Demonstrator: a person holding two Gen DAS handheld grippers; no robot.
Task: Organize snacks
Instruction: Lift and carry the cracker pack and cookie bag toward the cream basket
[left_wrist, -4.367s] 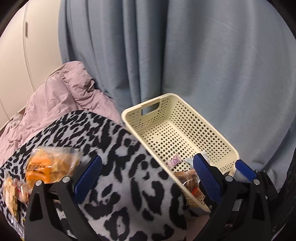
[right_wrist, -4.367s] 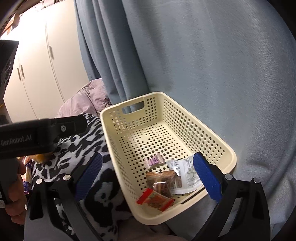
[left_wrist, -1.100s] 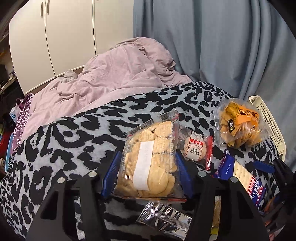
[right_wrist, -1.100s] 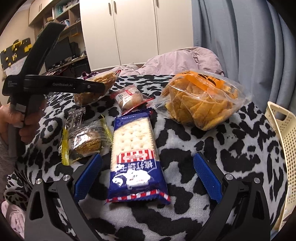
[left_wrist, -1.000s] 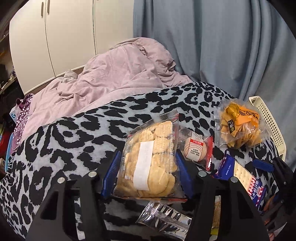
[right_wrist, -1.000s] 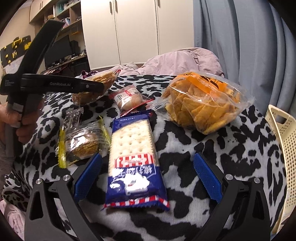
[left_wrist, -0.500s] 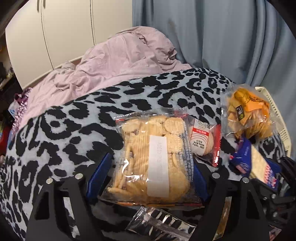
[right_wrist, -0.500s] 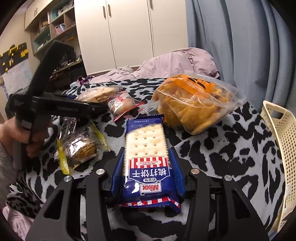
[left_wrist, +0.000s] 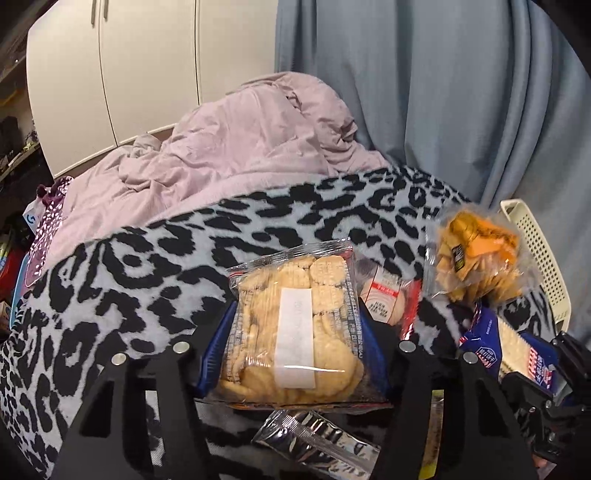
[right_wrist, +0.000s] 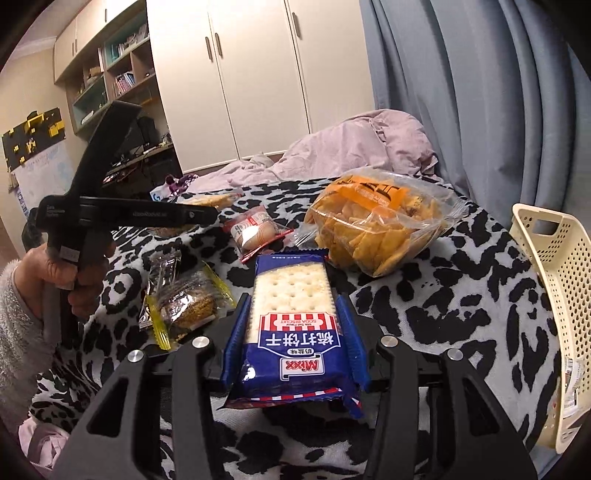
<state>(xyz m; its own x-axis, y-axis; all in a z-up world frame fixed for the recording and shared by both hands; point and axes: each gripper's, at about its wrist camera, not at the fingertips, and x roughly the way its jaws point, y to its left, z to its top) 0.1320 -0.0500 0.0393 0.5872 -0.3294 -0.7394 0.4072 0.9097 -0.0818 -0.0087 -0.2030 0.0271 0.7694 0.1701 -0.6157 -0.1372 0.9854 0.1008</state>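
My left gripper (left_wrist: 297, 332) is closing its jaws, and both blue pads press the sides of a clear bag of round biscuits (left_wrist: 295, 295), held just above the leopard-print blanket (left_wrist: 155, 280). My right gripper (right_wrist: 295, 332) is shut on a blue soda-cracker pack (right_wrist: 291, 288), lifted slightly off the blanket. An orange chip bag (right_wrist: 373, 225), a small red-wrapped cake (right_wrist: 255, 230) and a yellow-edged wrapped cake (right_wrist: 188, 306) lie on the blanket. The cream perforated basket (right_wrist: 557, 295) stands at the right edge.
A hand (right_wrist: 85, 280) holds the left gripper's handle at the left of the right wrist view. A silver wrapper (left_wrist: 317, 446) lies under the left gripper. A pink duvet (left_wrist: 240, 147) is heaped behind; blue curtain (left_wrist: 424, 92) and white wardrobe doors (right_wrist: 258, 74) stand beyond.
The right gripper's jaws closed on the blue cracker pack and raised it a little. The left gripper's jaws widened for a moment around the biscuit bag, then closed on it again.
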